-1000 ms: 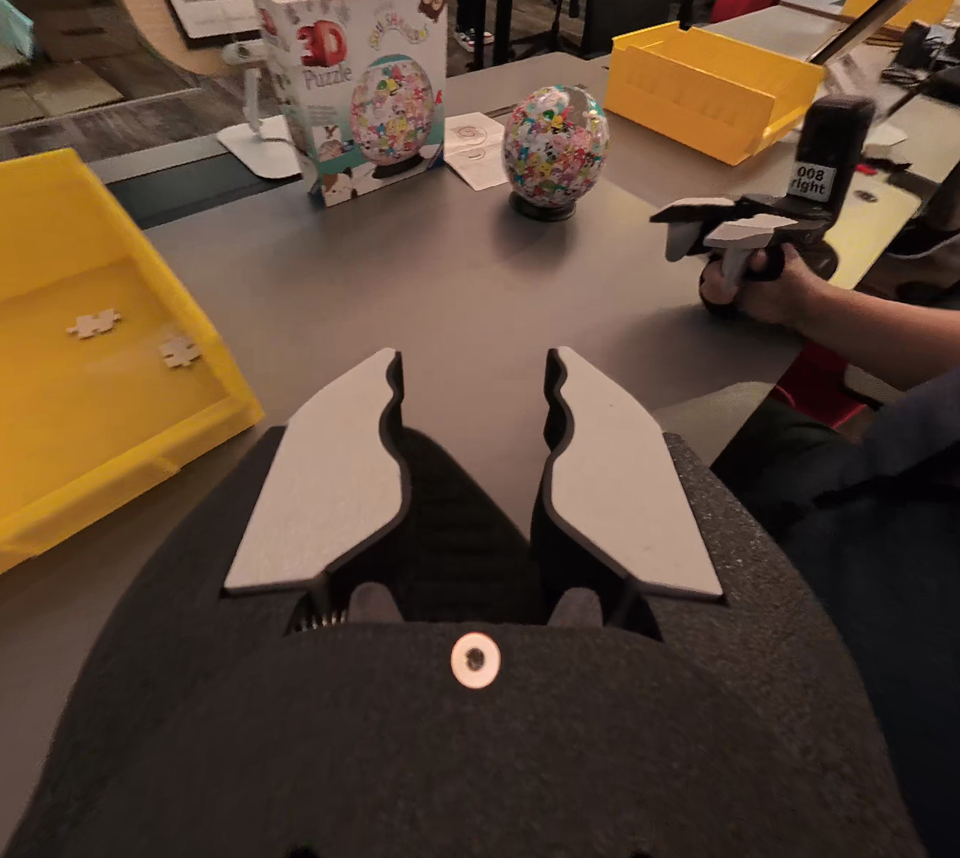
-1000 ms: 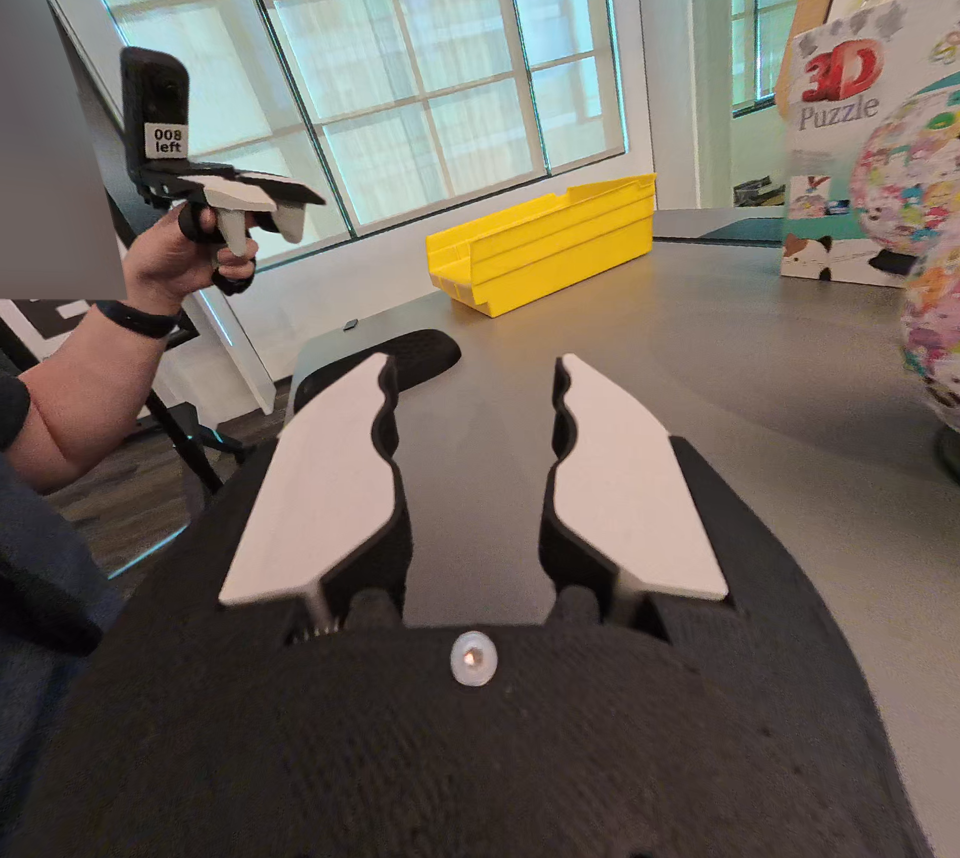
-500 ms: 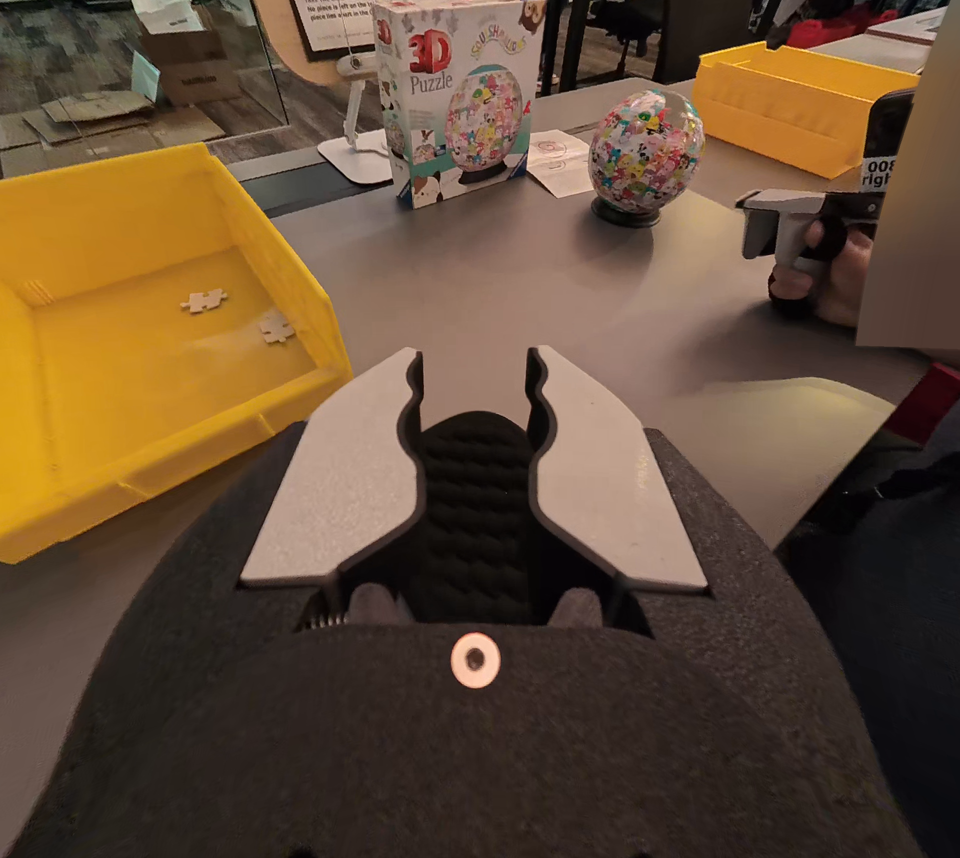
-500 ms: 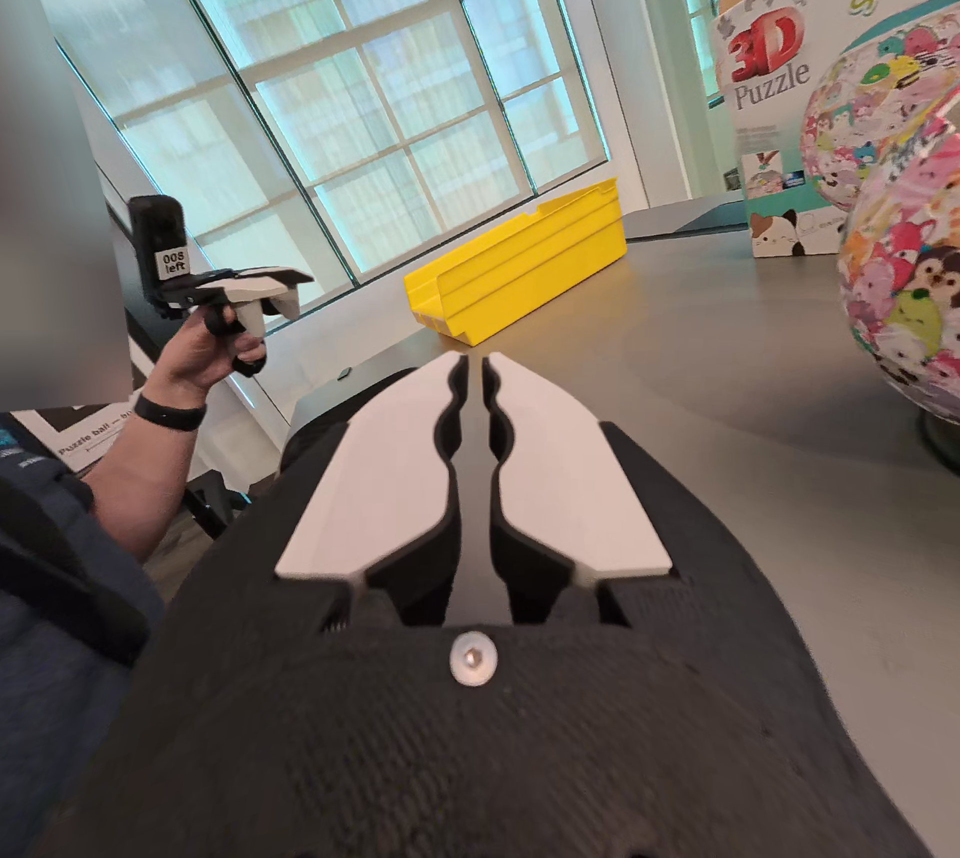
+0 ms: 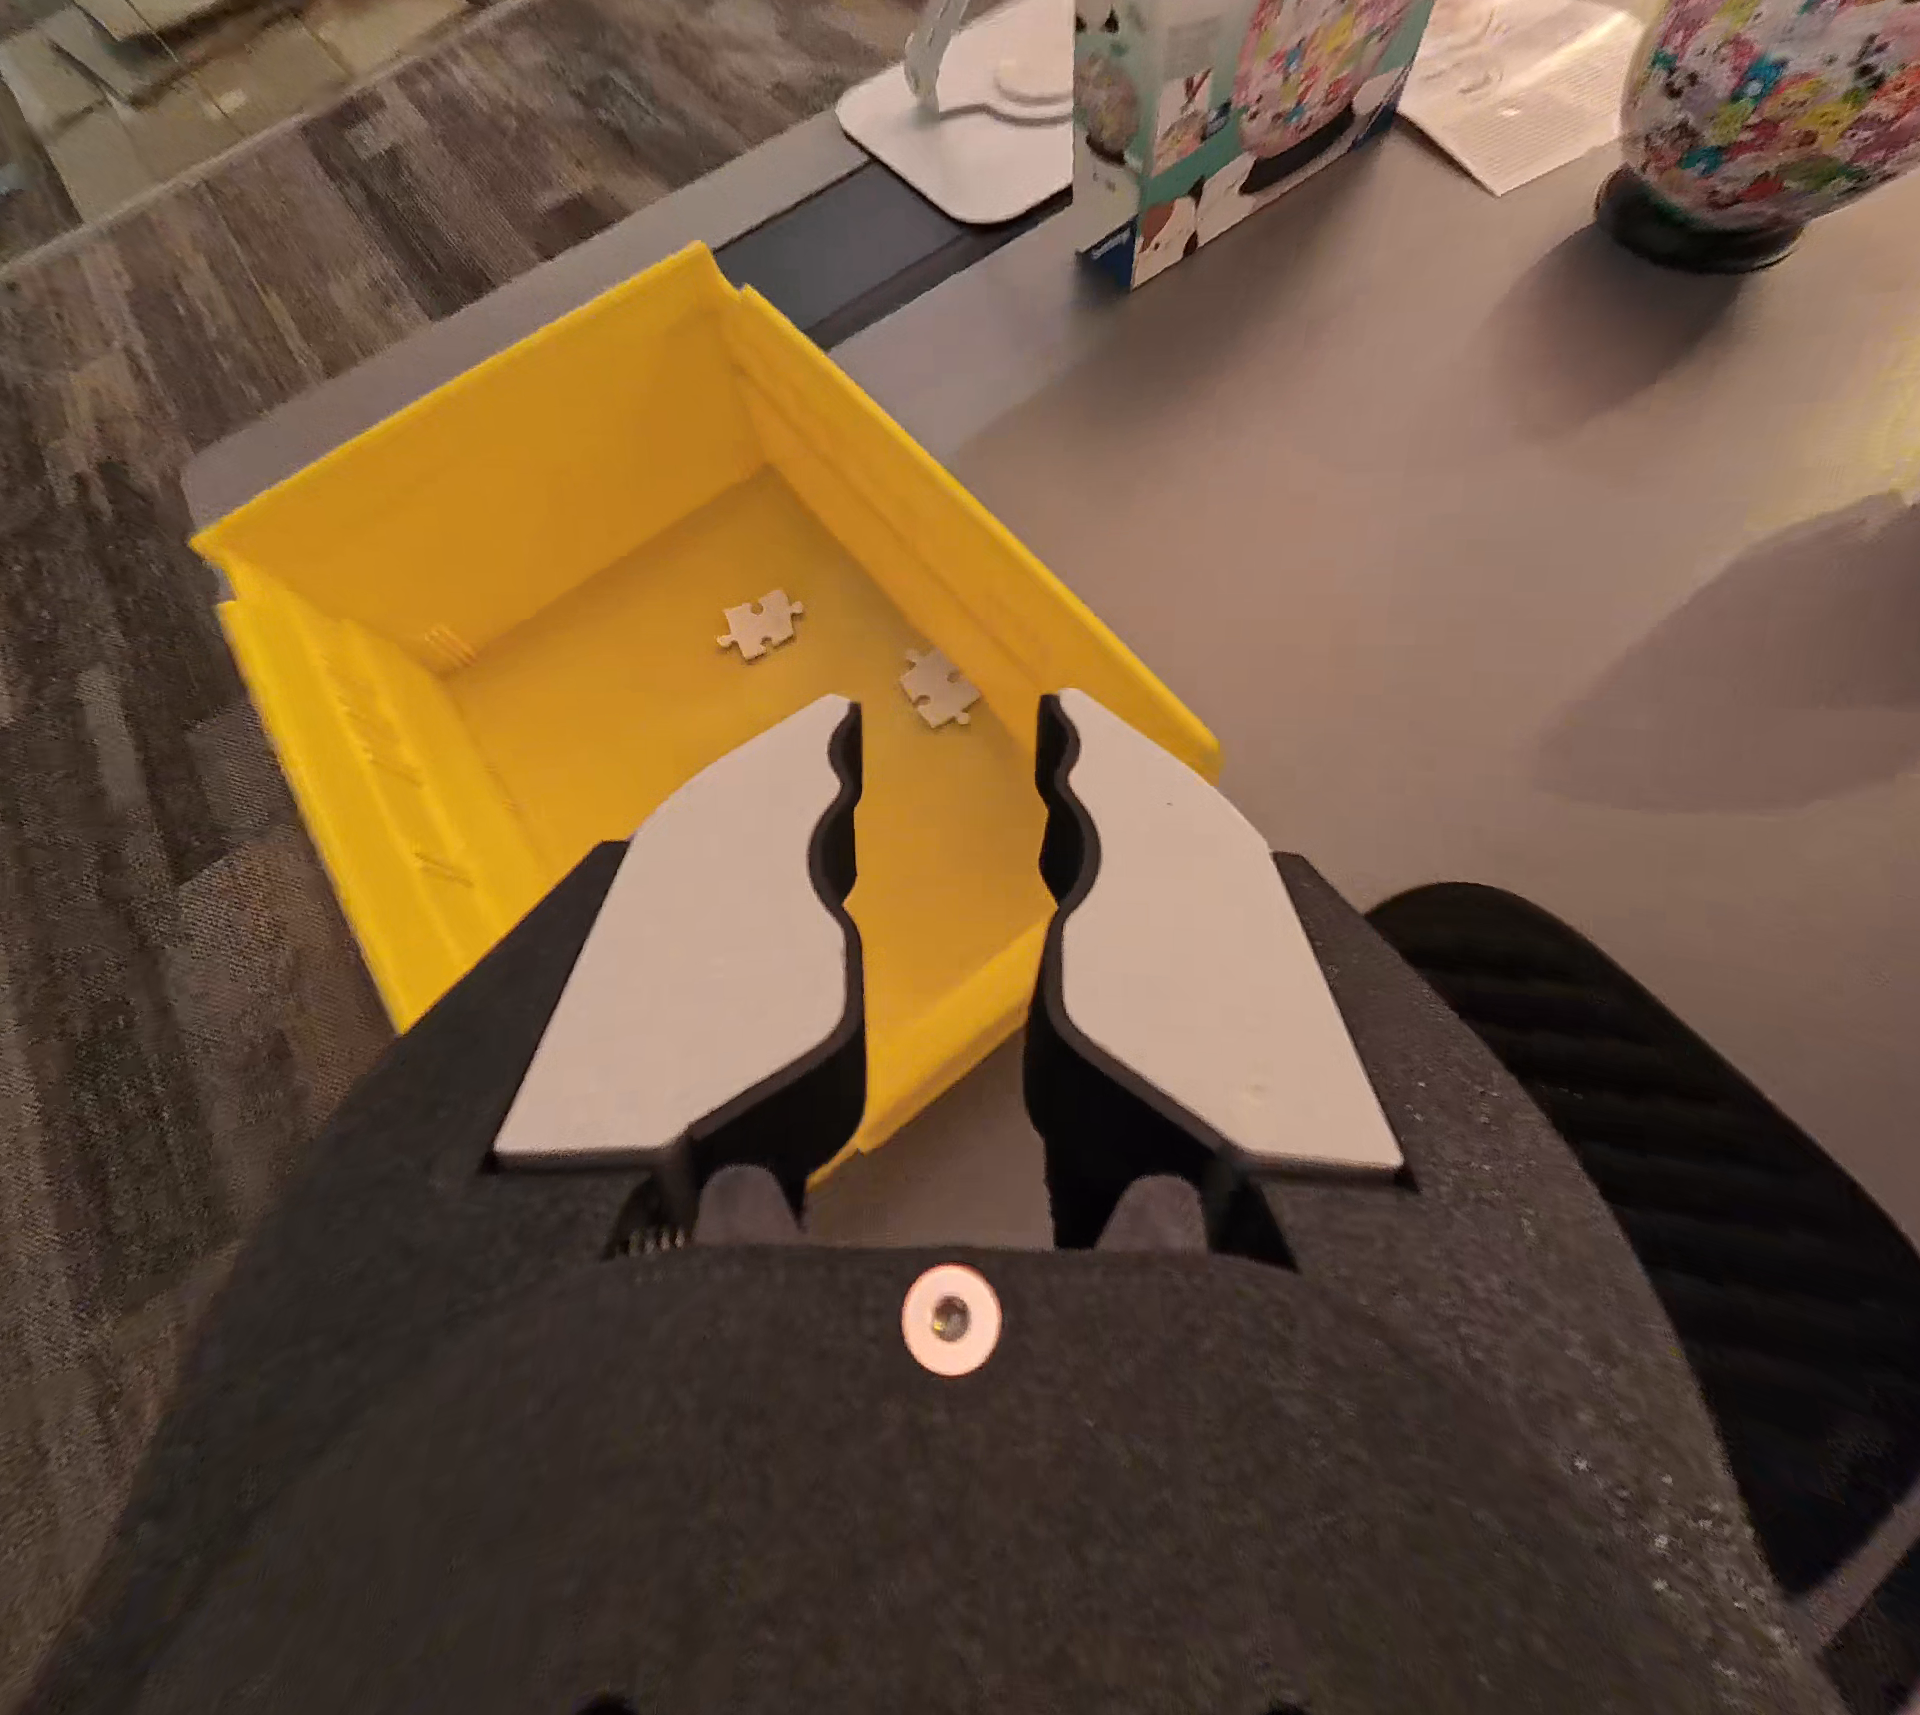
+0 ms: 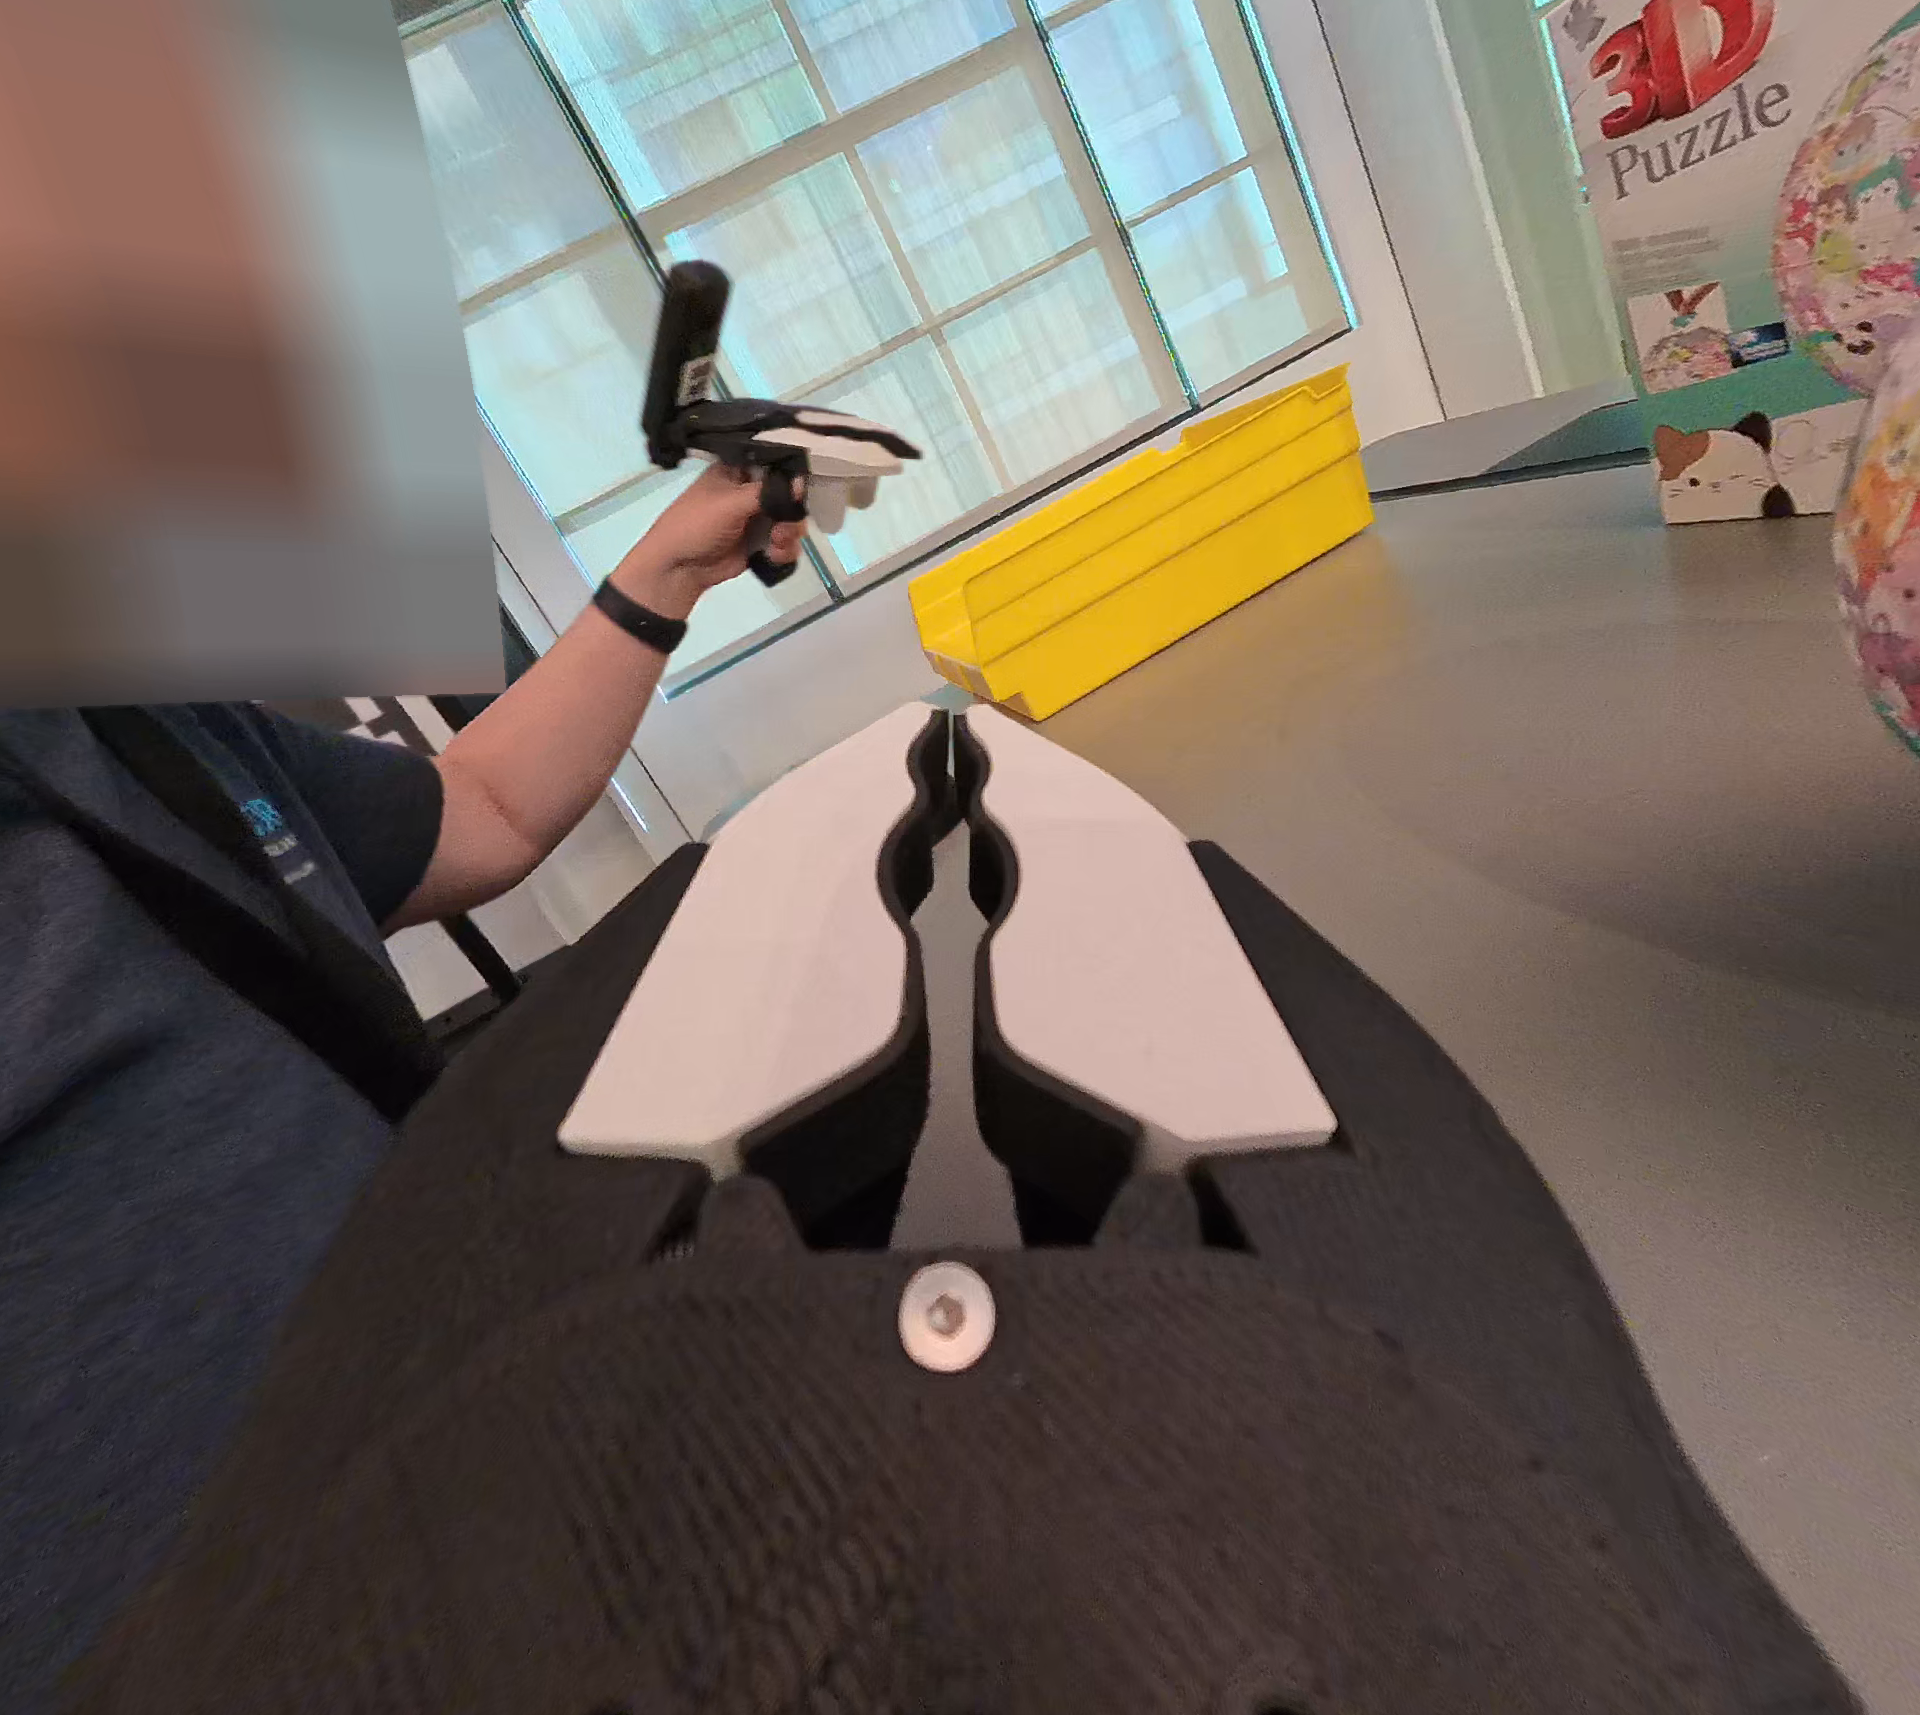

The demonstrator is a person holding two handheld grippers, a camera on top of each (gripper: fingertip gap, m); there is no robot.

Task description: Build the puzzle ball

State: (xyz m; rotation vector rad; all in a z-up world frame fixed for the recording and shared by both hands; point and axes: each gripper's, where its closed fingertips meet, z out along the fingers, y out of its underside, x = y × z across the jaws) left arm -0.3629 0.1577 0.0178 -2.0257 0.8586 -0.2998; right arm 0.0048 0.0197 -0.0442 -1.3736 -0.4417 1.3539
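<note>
The colourful puzzle ball (image 5: pixel 1782 44) stands on a dark stand at the back right of the grey table; its edge shows at the right in the right wrist view (image 6: pixel 1886 564). Two pale puzzle pieces (image 5: pixel 762 623) (image 5: pixel 938 689) lie in a yellow bin (image 5: pixel 582 512) at the table's left edge. My left gripper (image 5: pixel 948 709) is open and empty, held above the bin's near end and pointing down at the pieces. My right gripper (image 6: pixel 948 715) is shut and empty, low over the table to the left of the ball. The left gripper also shows raised in the right wrist view (image 6: pixel 831 439).
The puzzle box (image 5: pixel 1262 34) stands behind the bin, with a paper sheet (image 5: pixel 1507 60) and a white stand base (image 5: pixel 977 127) near it. A black chair back (image 5: pixel 1683 1146) sits at the table's near edge. The person's arm (image 6: pixel 561 730) is on the left. The gap from one gripper's tips to the other's is roughly 40 cm. To reach the colourful puzzle ball (image 5: pixel 1782 44) in a straight line is about 15 cm for my right fingers, about 40 cm for my left.
My left gripper has swung left and tilted down over the yellow bin, and its jaws have widened a little. My right gripper has gone from open to shut.
</note>
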